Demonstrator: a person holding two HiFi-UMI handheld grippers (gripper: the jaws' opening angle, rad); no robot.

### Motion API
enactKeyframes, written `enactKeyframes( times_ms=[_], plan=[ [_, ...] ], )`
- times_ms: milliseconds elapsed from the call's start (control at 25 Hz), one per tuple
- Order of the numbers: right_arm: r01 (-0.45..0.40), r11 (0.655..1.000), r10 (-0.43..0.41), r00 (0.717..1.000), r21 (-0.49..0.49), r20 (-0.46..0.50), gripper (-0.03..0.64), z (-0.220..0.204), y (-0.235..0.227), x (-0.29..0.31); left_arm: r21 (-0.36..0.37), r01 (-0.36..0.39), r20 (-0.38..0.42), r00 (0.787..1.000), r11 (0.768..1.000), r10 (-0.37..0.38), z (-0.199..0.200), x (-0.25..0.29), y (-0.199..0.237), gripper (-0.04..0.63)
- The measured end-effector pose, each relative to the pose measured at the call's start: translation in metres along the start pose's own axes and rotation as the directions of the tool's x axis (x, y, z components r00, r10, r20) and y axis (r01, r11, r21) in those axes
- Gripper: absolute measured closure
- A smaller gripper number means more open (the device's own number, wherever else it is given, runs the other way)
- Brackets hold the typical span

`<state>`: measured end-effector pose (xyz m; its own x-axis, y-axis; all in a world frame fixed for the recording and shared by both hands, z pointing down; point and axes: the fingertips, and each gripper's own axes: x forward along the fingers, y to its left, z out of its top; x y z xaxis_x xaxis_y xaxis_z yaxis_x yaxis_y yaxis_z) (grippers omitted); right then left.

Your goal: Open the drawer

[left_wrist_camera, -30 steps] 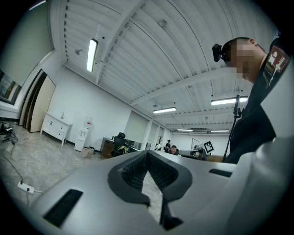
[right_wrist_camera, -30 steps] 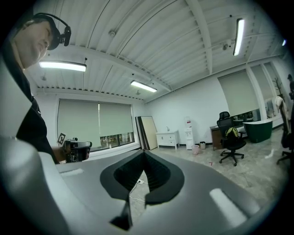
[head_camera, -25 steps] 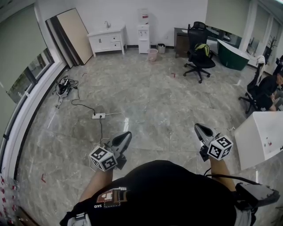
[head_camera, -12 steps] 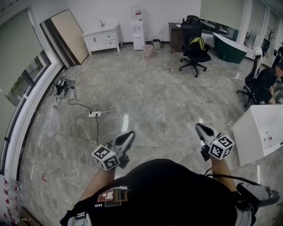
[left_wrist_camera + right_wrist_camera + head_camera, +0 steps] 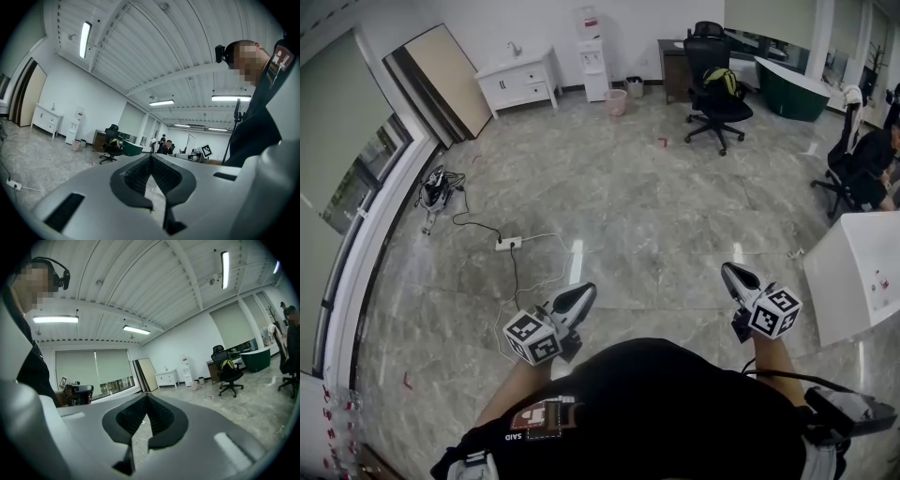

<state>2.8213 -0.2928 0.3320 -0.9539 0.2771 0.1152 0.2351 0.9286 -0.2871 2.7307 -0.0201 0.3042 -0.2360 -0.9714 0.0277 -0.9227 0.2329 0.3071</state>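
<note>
1. At the far left a tall board (image 5: 442, 80) leans against the wall. A white power strip (image 5: 508, 244) lies on the grey floor (image 5: 656, 206), its cable running off towards the window.
2. The white cabinet (image 5: 523, 82) that holds the drawer stands against the back wall, just right of the board and well apart from both claws. Its fronts look closed, though they are too small to be sure.
3. The left claw (image 5: 587, 290) is held low before the person's black shirt (image 5: 675, 412), pointing out over the floor. Its jaws meet at the tips with nothing between them.
4. Further along the back wall stand a water dispenser (image 5: 592, 67), a pink bin (image 5: 617, 101) and a black office chair (image 5: 717, 94).
5. The right claw (image 5: 727, 269) points the same way, its jaws likewise pressed together and empty.
6. A white desk (image 5: 862, 281) fills the right edge, near the right claw but apart from it.
</note>
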Motion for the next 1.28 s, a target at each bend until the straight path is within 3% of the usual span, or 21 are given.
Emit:
enactKeyframes(
  times_ms=[240,800,1000,1280],
  plan=[
    [-0.004,1.0,0.004,1.0,-0.03,-0.019,0.618,0.003,0.008,0.059,-0.017,0.019,0.016,1.0,1.0,-0.019,0.008,-0.003,0.057,0.595],
    [-0.02,0.994,0.019,1.0,-0.105,-0.009,0.618,0.056,0.09,0.298,0.001,0.011,0.088,0.996,1.0,-0.011,0.106,-0.081,0.28,0.595],
    [-0.08,0.991,0.074,0.996,-0.11,-0.057,0.618,0.05,0.108,0.364,-0.023,-0.035,0.104,0.994,0.999,0.037,0.11,-0.104,0.332,0.595],
    [-0.171,0.979,0.162,0.983,-0.108,-0.087,0.618,0.065,0.092,0.448,-0.063,-0.144,0.122,0.981,0.988,0.15,0.115,-0.111,0.389,0.595]
  ],
)
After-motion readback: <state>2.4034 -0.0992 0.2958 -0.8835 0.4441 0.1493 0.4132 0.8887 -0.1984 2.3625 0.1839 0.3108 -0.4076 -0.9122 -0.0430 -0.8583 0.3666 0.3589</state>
